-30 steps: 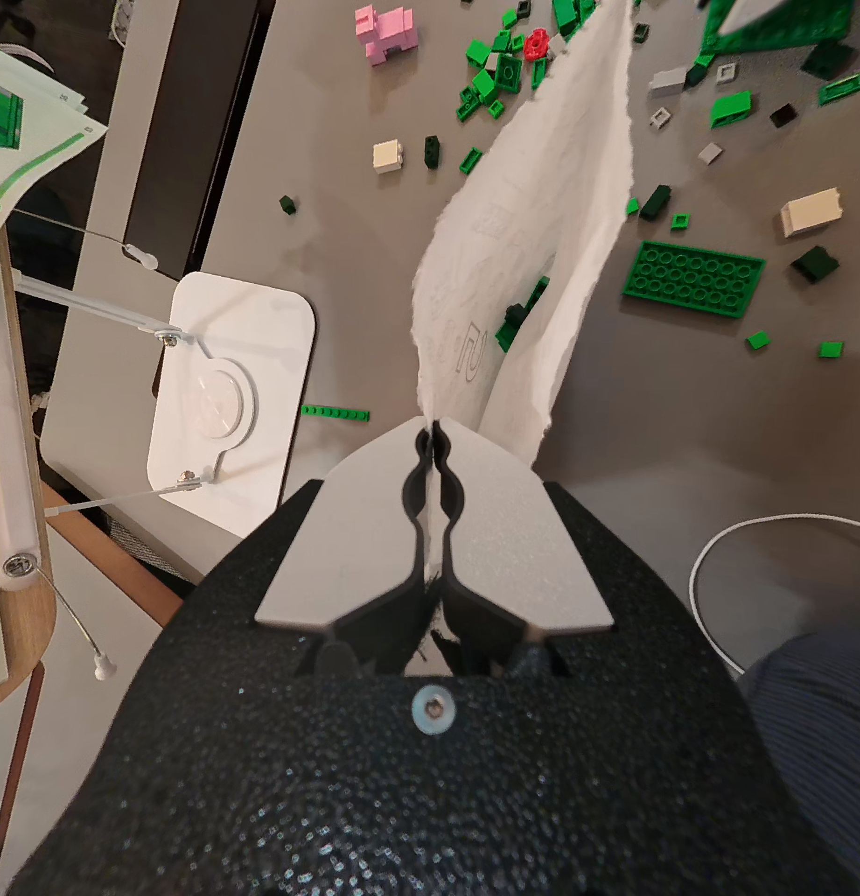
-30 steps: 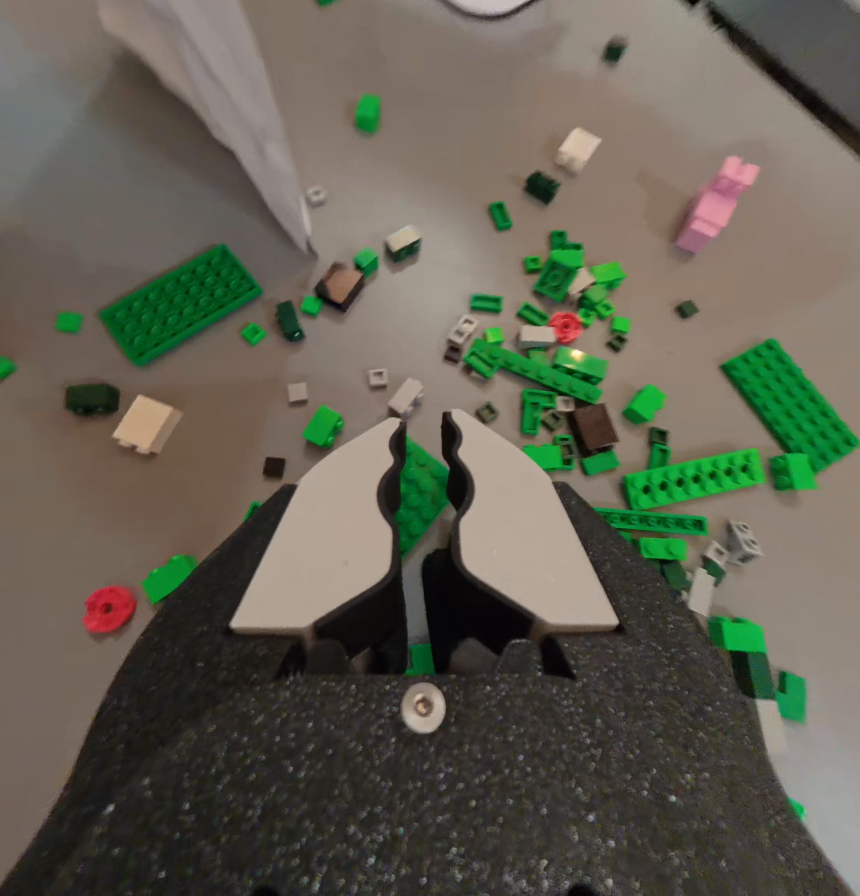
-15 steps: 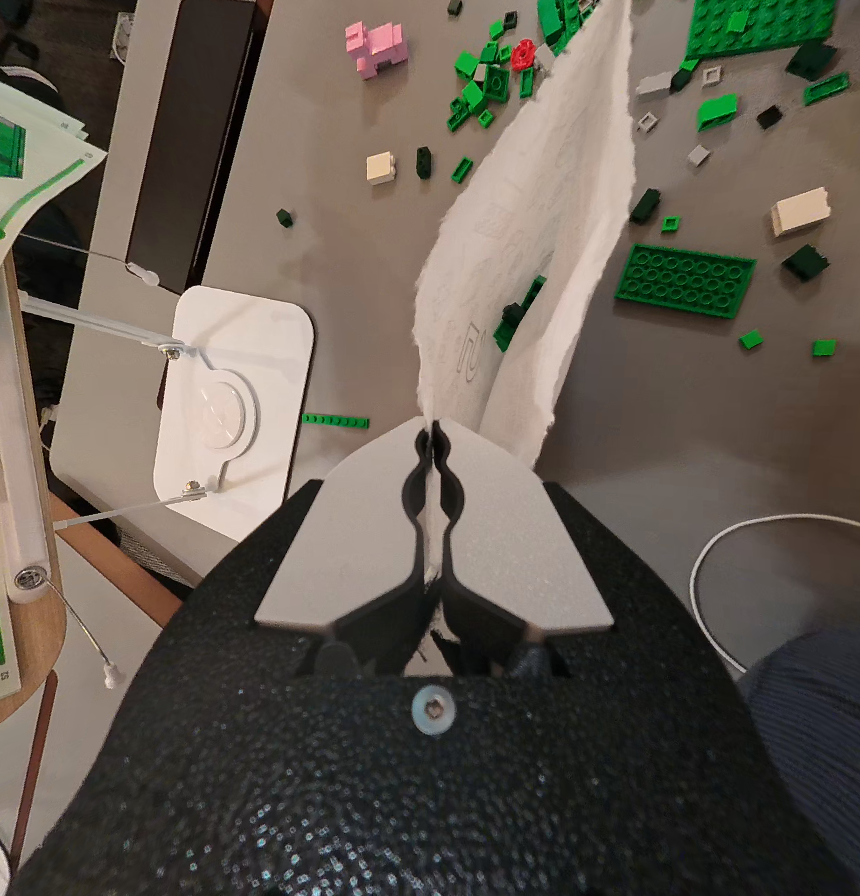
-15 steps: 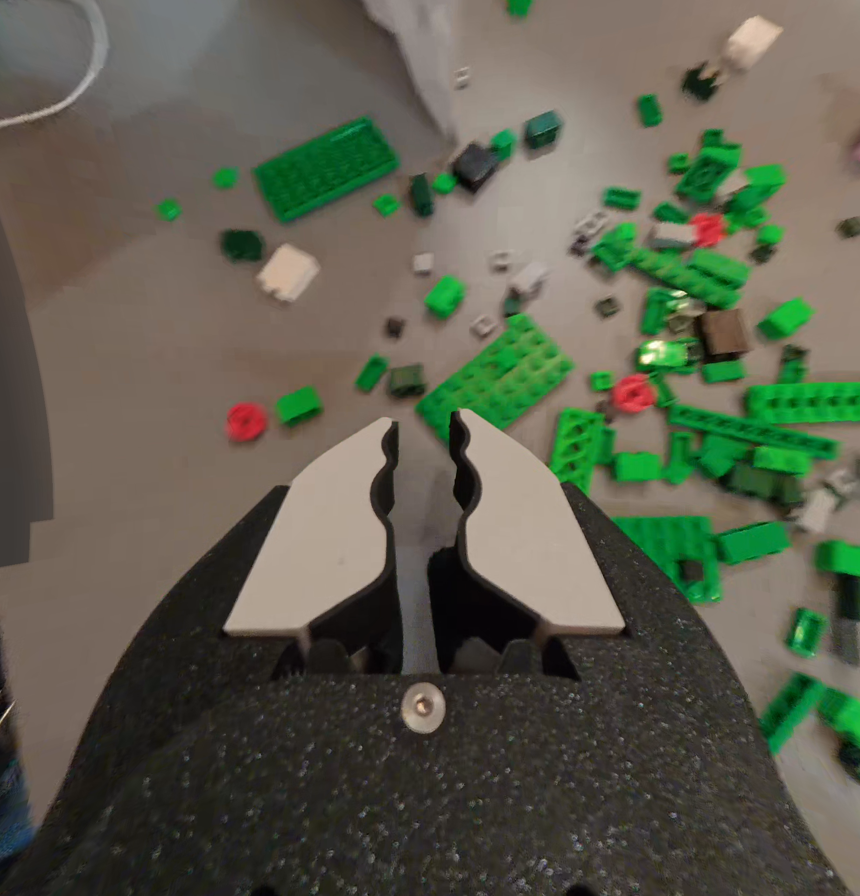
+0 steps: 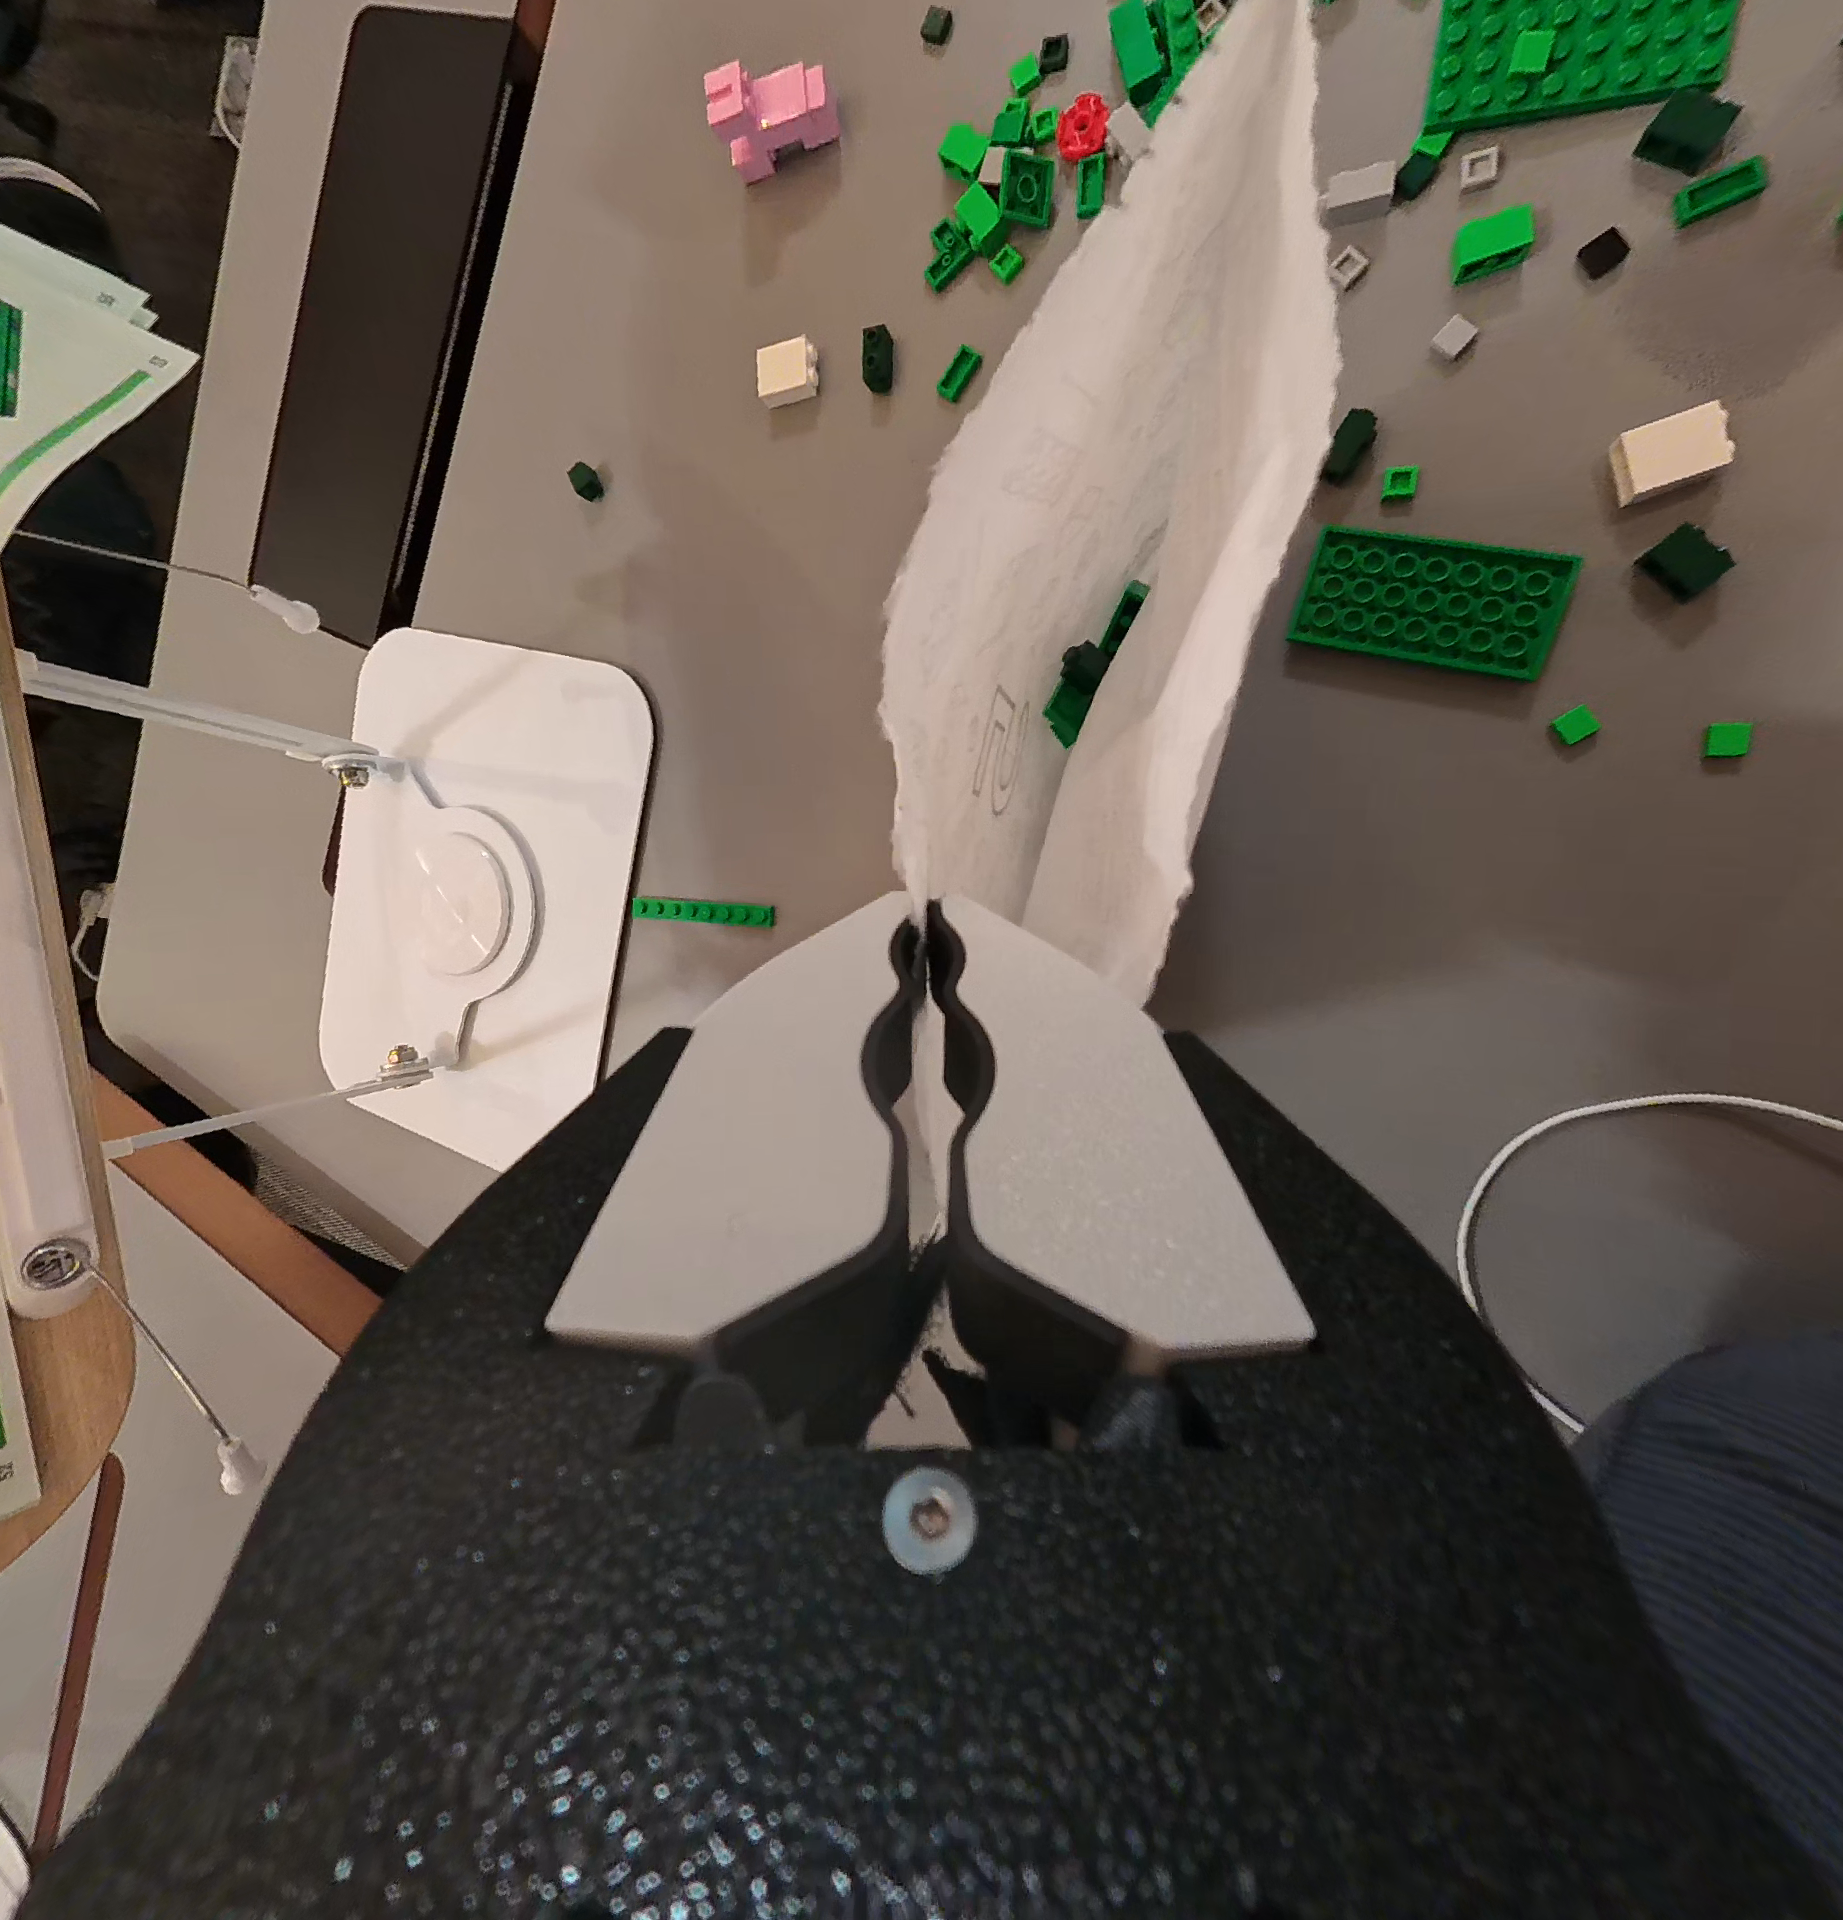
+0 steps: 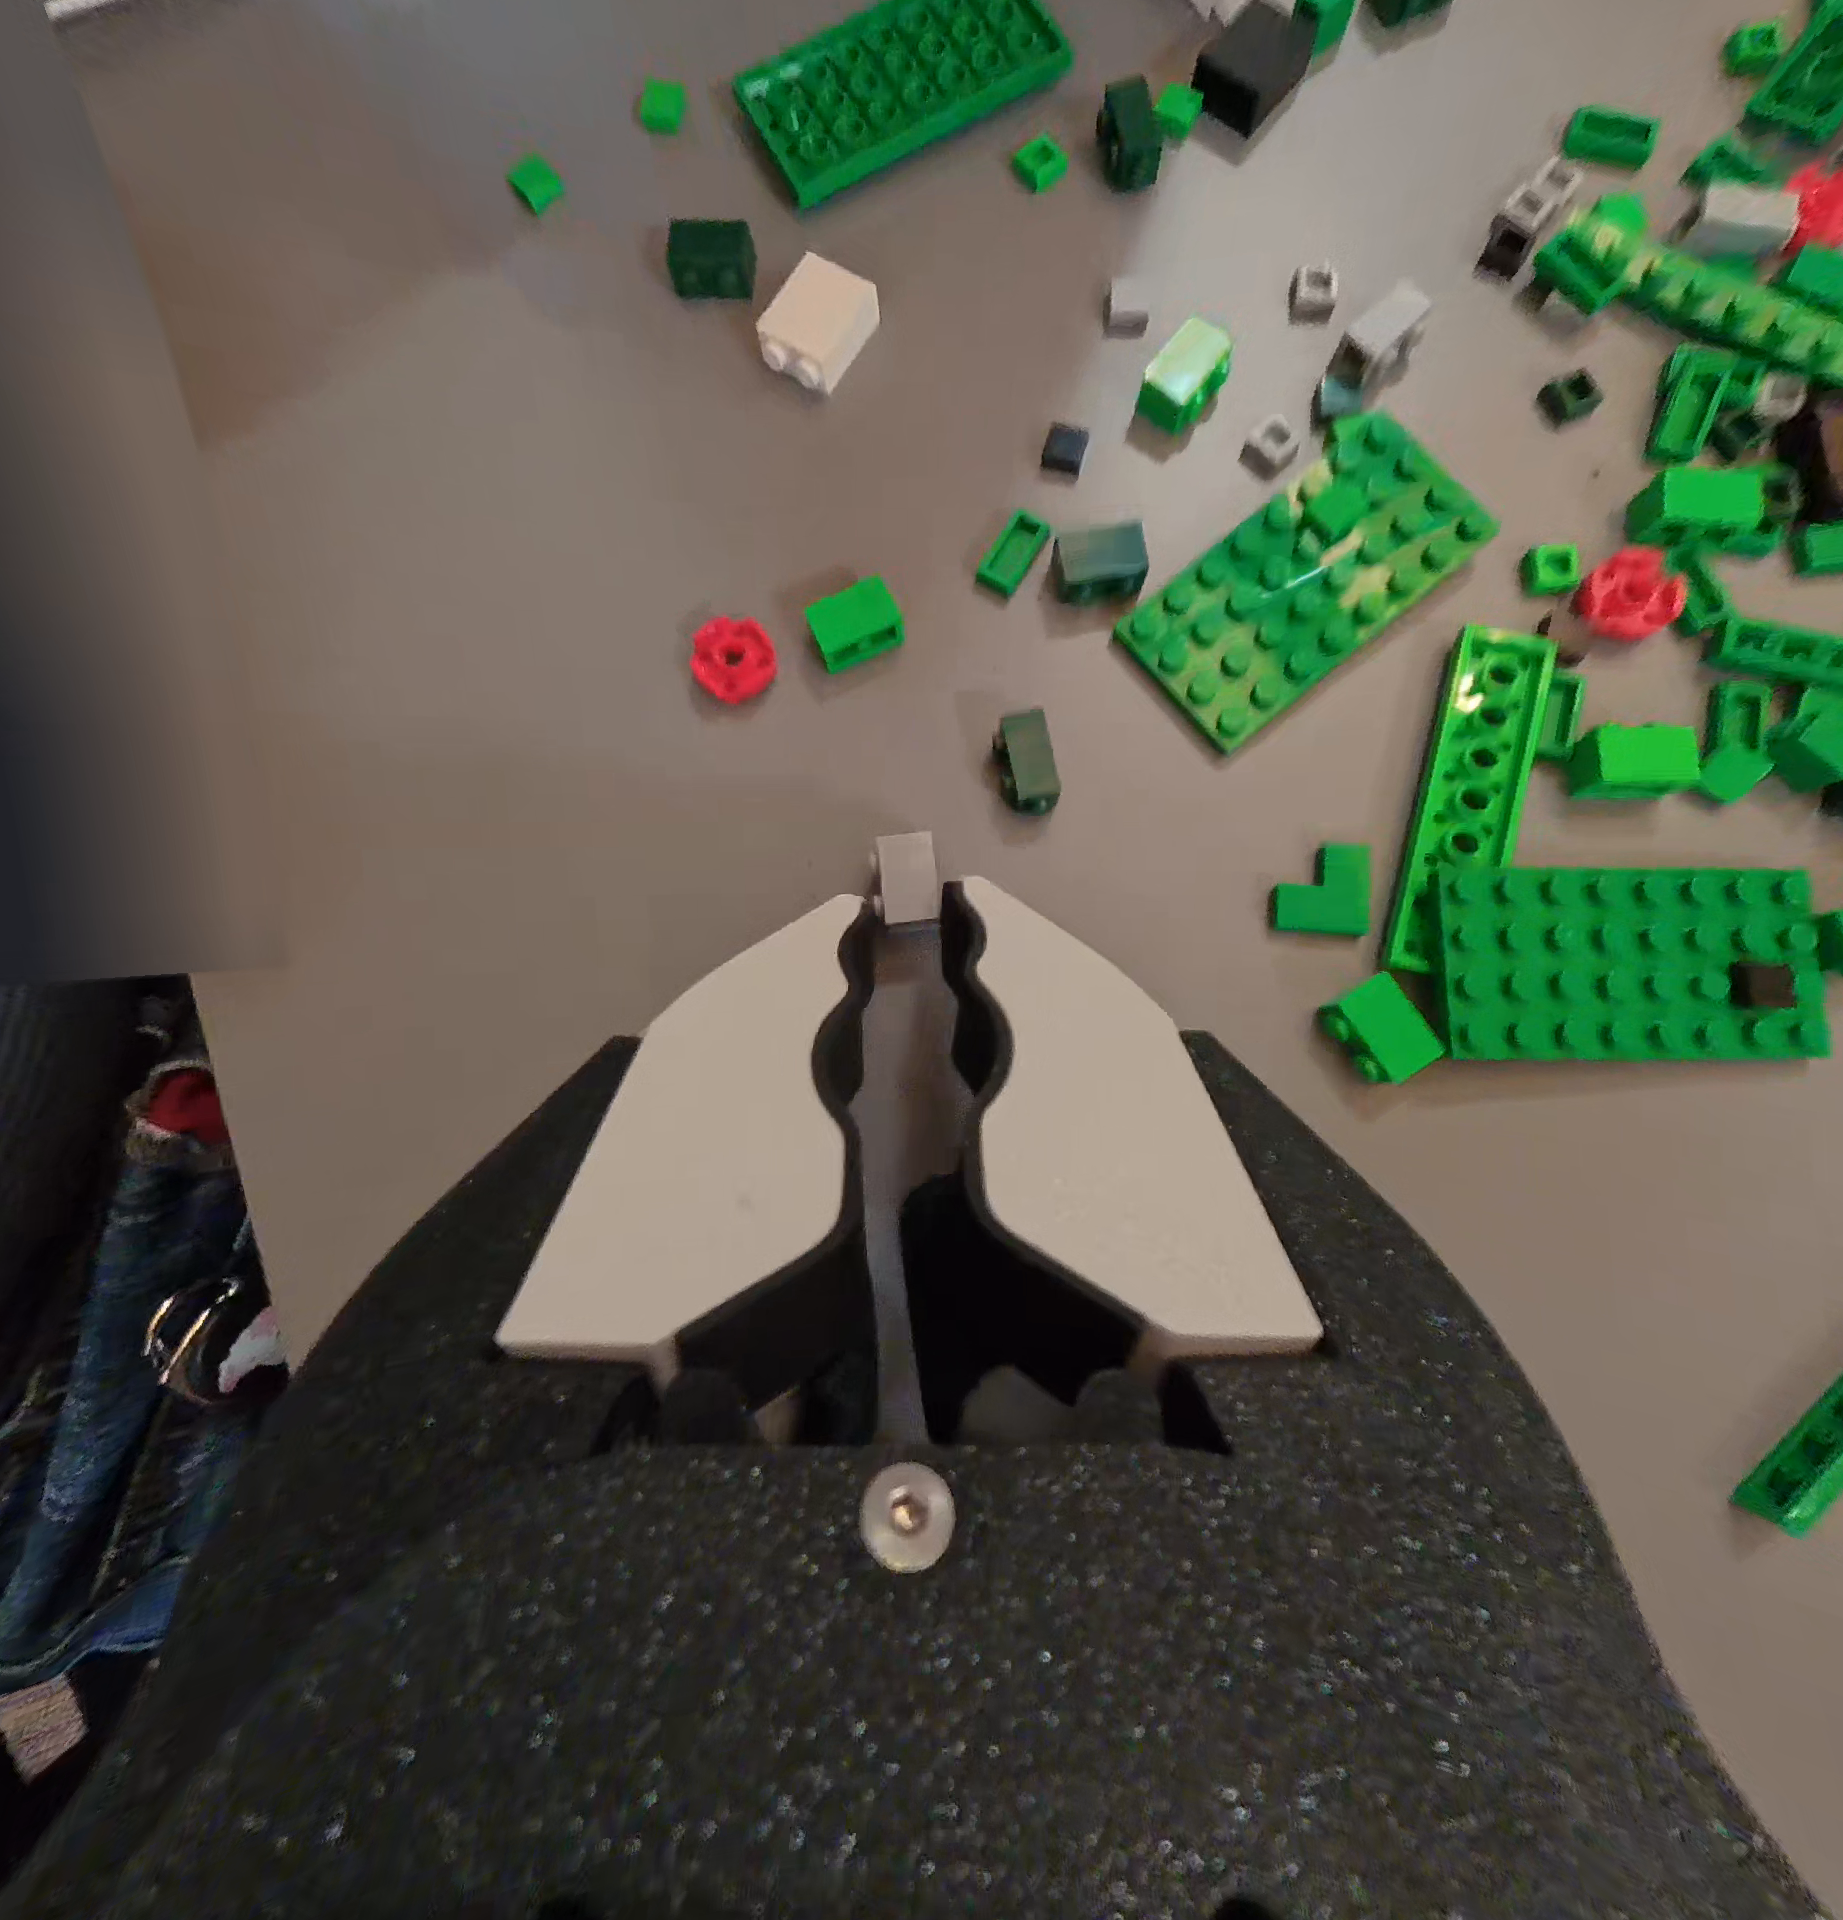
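Grippers first: left gripper [image 5: 925, 920] has its jaws pressed together on the torn edge of a white paper bag [image 5: 1135, 499] hanging above the grey table [image 5: 751, 582]; right gripper [image 6: 909, 902] pinches one small grey brick [image 6: 904, 881] at its tips, just above the tabletop. Farther out, I count two red round pieces [image 6: 732, 657], one white brick [image 6: 819, 324], one pink pig figure [image 5: 771, 112], plus loose green bricks too many to count.

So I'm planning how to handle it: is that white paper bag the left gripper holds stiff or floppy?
Probably floppy: the white paper bag hangs curved from the left gripper, pinched at one ragged edge. Likely light, since that thin pinch carries it. The torn rim suggests it rips easily.
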A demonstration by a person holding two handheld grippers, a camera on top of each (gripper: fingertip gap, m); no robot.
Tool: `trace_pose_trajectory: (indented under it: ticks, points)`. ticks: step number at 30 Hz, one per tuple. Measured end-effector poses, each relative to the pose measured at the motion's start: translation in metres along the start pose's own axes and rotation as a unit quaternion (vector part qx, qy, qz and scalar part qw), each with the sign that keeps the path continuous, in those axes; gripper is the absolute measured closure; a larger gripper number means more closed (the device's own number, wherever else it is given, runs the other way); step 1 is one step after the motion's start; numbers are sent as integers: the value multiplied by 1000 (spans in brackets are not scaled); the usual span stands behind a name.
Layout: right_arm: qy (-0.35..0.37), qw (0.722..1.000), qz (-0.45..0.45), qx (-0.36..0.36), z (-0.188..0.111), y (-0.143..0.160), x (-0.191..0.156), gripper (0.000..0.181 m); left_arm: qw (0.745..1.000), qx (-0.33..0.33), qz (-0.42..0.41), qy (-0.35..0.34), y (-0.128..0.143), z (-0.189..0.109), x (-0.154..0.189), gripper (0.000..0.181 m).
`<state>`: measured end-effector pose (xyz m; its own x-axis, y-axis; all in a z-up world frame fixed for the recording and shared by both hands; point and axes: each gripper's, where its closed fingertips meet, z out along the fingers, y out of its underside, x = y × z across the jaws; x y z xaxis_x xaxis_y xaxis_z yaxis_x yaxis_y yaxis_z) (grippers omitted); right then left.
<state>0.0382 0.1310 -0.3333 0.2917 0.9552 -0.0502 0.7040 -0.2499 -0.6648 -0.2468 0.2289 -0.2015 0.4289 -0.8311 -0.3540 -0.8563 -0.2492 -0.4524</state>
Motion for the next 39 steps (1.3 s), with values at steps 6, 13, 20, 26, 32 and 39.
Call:
trace_pose_trajectory:
  ticks: [6,13,20,26,32,39]
  points:
    - [108,966,-57,226,-19,-157,8,169,1000,3,7,1,-5,0,2,181]
    - [213,929,-188,237,16,-288,7,169,1000,1,20,-6,-9,-1,4,181]
    - [164,953,-222,123,49,-292,3,169,1000,14,25,-3,-13,-4,5,181]
    - [154,954,-231,113,49,-292,0,156,1000,17,23,0,-12,-5,6,181]
    - [191,948,-221,131,22,-286,8,156,1000,15,23,2,-11,-5,7,181]
    - [359,923,-43,134,-90,-162,101,163,1000,22,11,3,-6,-7,4,181]
